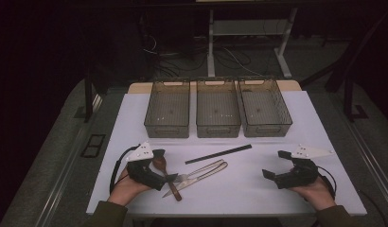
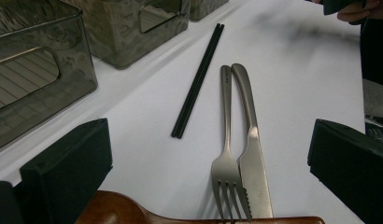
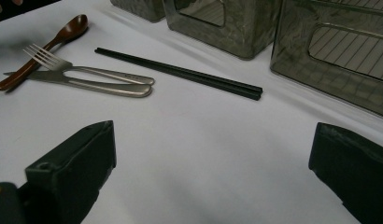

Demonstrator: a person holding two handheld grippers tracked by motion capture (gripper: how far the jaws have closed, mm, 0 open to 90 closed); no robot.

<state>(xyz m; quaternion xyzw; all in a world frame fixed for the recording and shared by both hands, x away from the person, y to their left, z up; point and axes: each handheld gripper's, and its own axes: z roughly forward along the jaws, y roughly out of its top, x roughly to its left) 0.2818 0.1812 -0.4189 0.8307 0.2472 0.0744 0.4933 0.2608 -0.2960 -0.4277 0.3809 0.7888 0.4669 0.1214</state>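
Note:
A wooden spoon (image 1: pixel 160 166), a steel fork (image 1: pixel 207 167) and a steel knife (image 1: pixel 198 178) lie together on the white table (image 1: pixel 239 194) at front left. The knife's tip crosses the spoon's handle. A pair of black chopsticks (image 1: pixel 218 154) lies just behind them. My left gripper (image 1: pixel 165 165) stands open with its jaws wide either side of the spoon (image 2: pixel 133 212), the fork (image 2: pixel 225 140) and knife (image 2: pixel 250 140) ahead of it. My right gripper (image 1: pixel 275 164) is open at front right over bare table, facing the chopsticks (image 3: pixel 180 72), fork (image 3: pixel 87 71) and spoon (image 3: pixel 49 44).
Three grey see-through bins (image 1: pixel 167 109) (image 1: pixel 217 109) (image 1: pixel 264 108) stand side by side along the back of the table, with nothing in them. A person's hands hold both grippers at the front edge. Beyond the table lie dark floor, cables and white desk legs (image 1: pixel 211 42).

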